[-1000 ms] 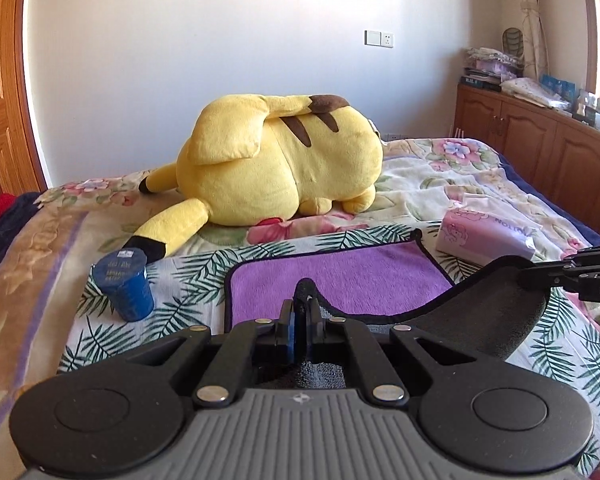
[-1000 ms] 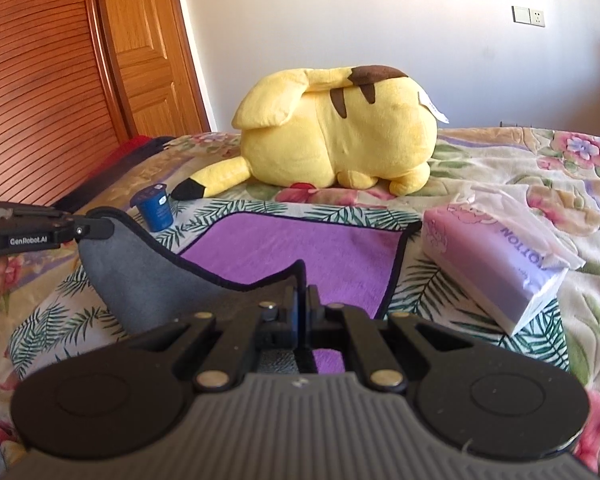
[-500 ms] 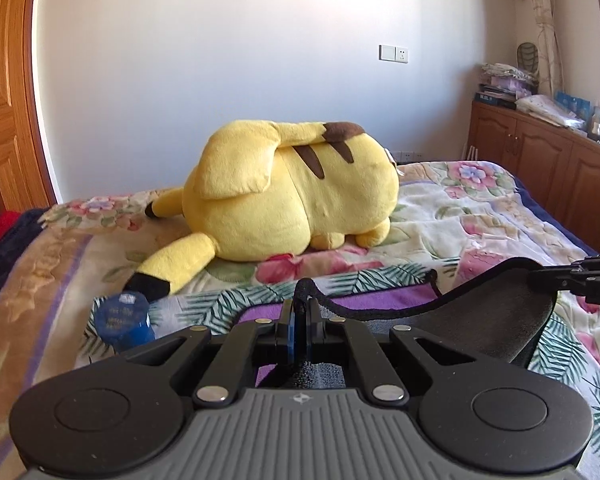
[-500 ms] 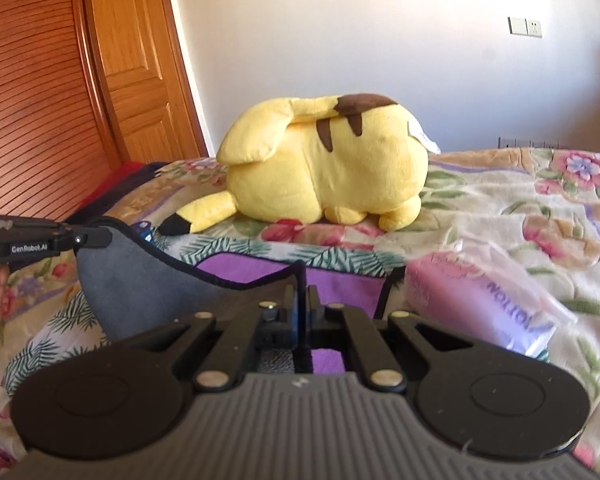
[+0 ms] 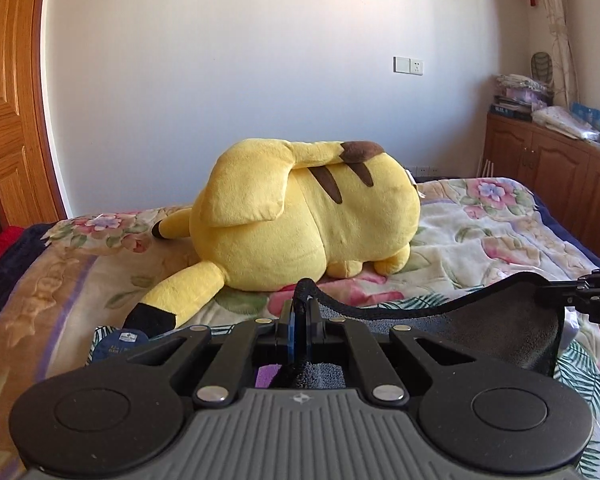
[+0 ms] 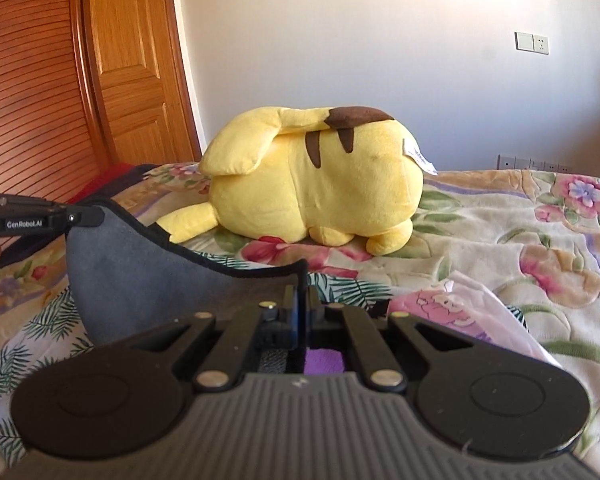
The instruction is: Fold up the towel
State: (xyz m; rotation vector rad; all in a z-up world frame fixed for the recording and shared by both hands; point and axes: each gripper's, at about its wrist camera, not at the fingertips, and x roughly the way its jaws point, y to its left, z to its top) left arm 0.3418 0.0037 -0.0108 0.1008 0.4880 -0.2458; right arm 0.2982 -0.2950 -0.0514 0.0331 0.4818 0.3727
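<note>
A wooden door (image 6: 132, 60) is seen at the far left, beside a white wall. On the floral bedspread (image 5: 479, 224), a blue lidded tub (image 5: 120, 342) is glimpsed just behind the left gripper (image 5: 300, 312); its contents cannot be told. The jaws of the left gripper are clenched on one corner of the towel (image 5: 479, 328), grey on the raised side with a black hem and purple underneath. At the centre, a large yellow Pikachu plush (image 5: 307, 216) is laid on its side, well behind the towel. Further right, the other corner is pinched in the right gripper (image 6: 301, 300), its jaws likewise closed on the hem. The towel is held lifted between the two grippers, its edge sagging in a curve above the bed. To the right, an opened pink tissue pack (image 6: 459, 312) is seen just beside the towel, with tissue showing at its top. At the far right, a wooden cabinet (image 5: 547, 168) is piled with small items.

The fold is judged to be midway. If the corners are carried unevenly, a skewed fold could result. A corner held by so little cloth could slip. The tissue pack or tub could be brushed by the hanging cloth.
</note>
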